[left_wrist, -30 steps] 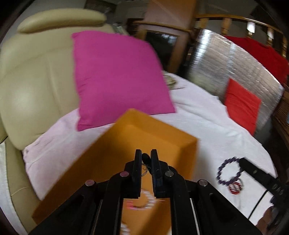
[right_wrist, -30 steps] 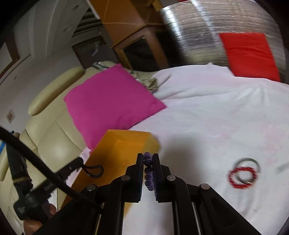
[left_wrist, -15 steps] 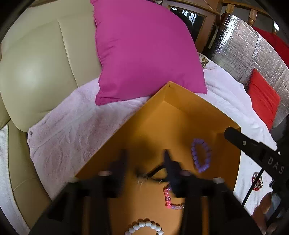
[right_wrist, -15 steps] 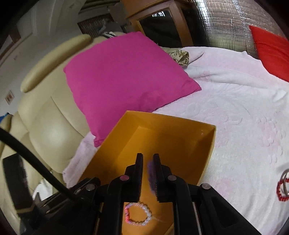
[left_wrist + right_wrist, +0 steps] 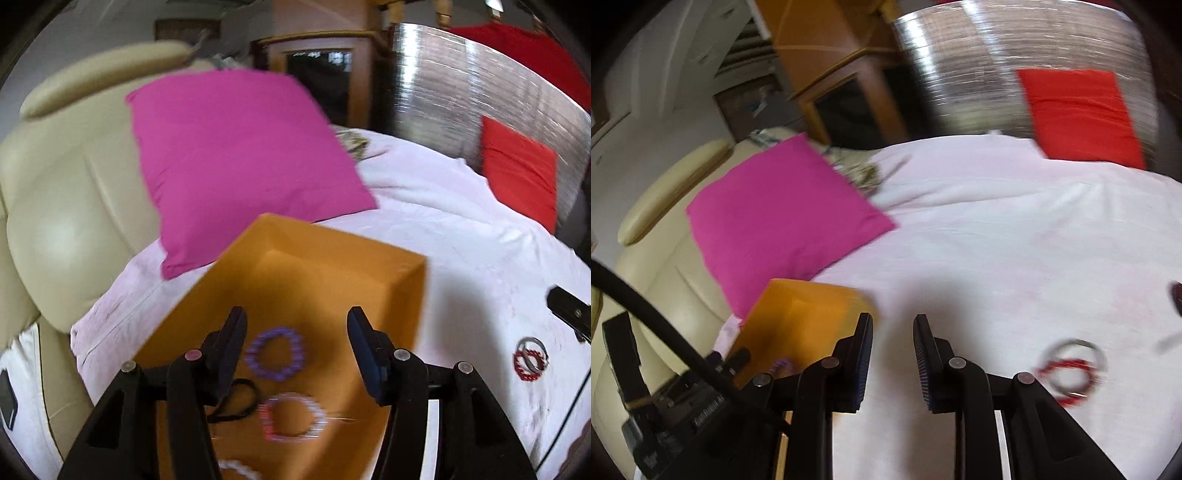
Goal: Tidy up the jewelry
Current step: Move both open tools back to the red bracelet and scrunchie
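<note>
1. Your left tongs (image 5: pixel 295 328) hang spread wide and empty above the orange box (image 5: pixel 388 266), where the purple bracelet (image 5: pixel 275 353) lies.
2. Your right tongs (image 5: pixel 892 332) gape, holding nothing; the red bracelet (image 5: pixel 1067 373) waits near right on the bed (image 5: pixel 997 240).

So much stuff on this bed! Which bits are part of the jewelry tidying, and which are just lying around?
Part of the job:
orange box
purple bead bracelet
pink bead bracelet
black hair tie
red bracelet with a silver bangle, both outside the box
left gripper, right gripper, both open

Just lying about:
magenta pillow
red cushion
white bedspread
</note>
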Demonstrator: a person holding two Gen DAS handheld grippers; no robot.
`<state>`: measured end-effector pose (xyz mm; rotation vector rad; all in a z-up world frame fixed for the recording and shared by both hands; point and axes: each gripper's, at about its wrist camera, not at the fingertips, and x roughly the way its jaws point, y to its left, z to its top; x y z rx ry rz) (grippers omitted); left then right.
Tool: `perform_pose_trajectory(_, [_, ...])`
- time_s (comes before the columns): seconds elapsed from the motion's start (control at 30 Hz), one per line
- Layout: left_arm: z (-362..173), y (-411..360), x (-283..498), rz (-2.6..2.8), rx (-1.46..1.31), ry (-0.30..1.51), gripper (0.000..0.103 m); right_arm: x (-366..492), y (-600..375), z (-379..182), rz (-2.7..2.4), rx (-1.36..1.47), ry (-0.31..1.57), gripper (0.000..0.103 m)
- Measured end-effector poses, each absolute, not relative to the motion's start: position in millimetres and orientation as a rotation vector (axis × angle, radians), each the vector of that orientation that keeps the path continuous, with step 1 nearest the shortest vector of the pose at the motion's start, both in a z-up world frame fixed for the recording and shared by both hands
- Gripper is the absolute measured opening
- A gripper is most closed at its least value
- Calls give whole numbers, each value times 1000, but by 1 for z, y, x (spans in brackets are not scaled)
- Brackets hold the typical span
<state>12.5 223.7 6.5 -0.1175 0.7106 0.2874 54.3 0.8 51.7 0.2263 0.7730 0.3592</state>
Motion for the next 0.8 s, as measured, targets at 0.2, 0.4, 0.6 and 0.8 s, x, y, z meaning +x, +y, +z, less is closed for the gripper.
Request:
perform_pose_trajectory(0.2, [12,159,19,240,-2,683,58,35,-111,37,205,328,797,25])
perform_pose_trajectory(0.4, [3,101,26,181,115,703,60,24,-208,14,42,466,826,25])
perform_pose_trajectory(0.6, [-8,66,36,140,135,753,60,20,-269,13,-87,507,833,25])
perform_pose_trajectory(0.8, [-25,36,50,67,122,826,60,12,-311,8,-159,542,857,25])
